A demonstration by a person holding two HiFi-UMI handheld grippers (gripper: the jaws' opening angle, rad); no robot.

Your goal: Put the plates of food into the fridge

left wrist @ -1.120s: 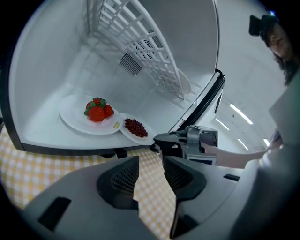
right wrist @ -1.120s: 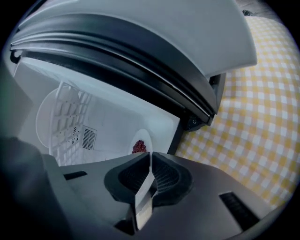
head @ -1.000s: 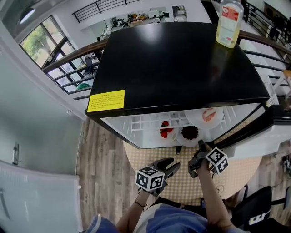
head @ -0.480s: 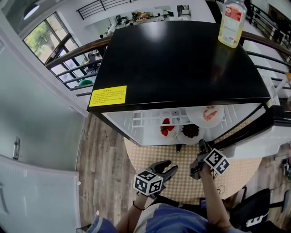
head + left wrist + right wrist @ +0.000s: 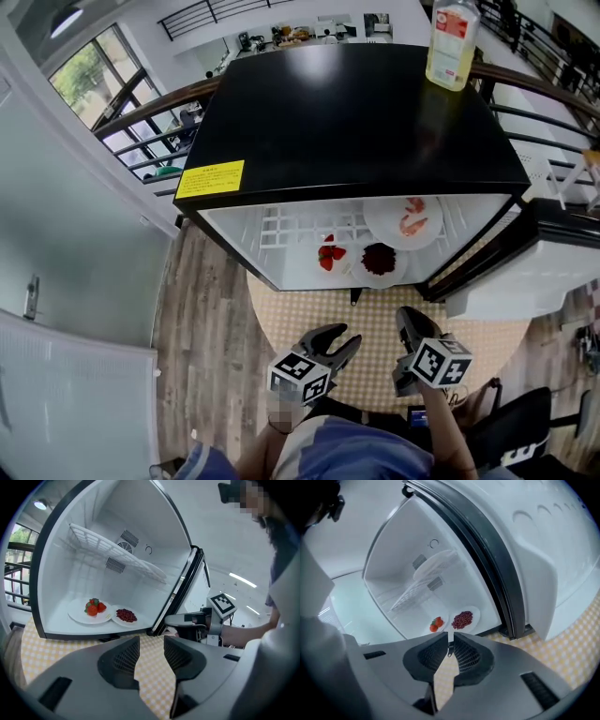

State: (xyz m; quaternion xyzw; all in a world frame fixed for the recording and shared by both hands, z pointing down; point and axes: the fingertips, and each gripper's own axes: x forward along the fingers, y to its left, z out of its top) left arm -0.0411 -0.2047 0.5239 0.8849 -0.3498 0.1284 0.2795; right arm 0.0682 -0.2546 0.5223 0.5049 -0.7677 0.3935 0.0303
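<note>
Three plates [image 5: 382, 221] (strawberries [image 5: 328, 255], red beans [image 5: 379, 258], shrimp [image 5: 411, 217]) sit inside the fridge [image 5: 356, 122] at twelve o'clock. Your left gripper [image 5: 342, 337] is open wide, your right gripper [image 5: 405, 319] pinched shut; both hold nothing. Next, I think: swing the door [image 5: 553, 267] at two o'clock closed.

fridge floor [image 5: 54, 620]: strawberry plate [image 5: 76, 616], plate of red bits [image 5: 136, 620], side by side | wire shelf [image 5: 108, 555]: food plate [image 5: 427, 234]

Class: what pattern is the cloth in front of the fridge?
The cloth is yellow-and-white check; clearest in the right gripper view.
</note>
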